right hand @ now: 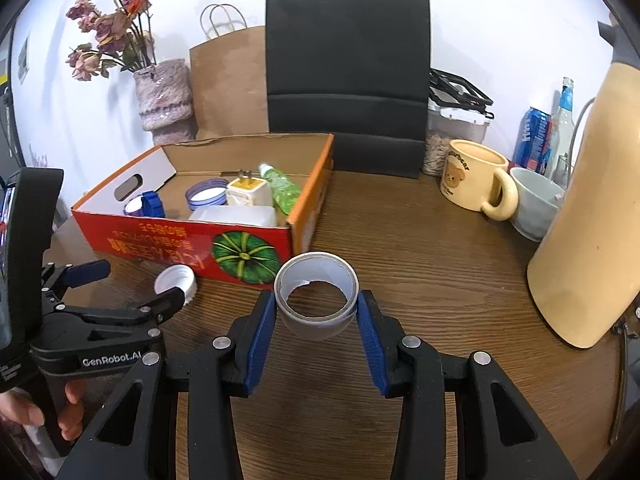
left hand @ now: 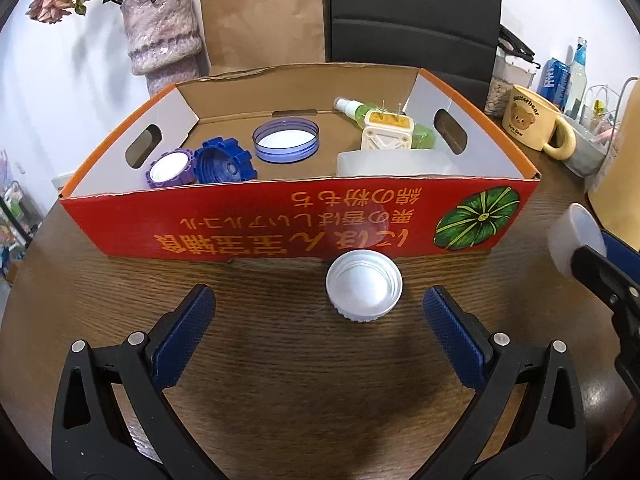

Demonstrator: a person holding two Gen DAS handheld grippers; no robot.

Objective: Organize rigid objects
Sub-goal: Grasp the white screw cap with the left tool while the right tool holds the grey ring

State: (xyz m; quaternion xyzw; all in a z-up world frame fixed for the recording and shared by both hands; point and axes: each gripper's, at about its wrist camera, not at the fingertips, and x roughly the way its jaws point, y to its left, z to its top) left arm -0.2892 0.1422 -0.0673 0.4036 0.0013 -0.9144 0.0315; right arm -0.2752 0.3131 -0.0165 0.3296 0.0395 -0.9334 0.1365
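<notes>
White cap [left hand: 364, 287] lies on the table [left hand: 280, 360] before the box [left hand: 280, 216], between the left gripper's [left hand: 319, 320] wide jaws; the right gripper [right hand: 316, 312] clamps 1 cup [right hand: 316, 296], likely box-bound next.

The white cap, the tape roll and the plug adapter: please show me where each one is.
white cap [left hand: 364, 290]: left wrist view, on its inner floor.
tape roll [right hand: 316, 320]: right wrist view, on its outer wall between the blue pads.
plug adapter [left hand: 386, 136]: left wrist view, on its cream front face.
</notes>
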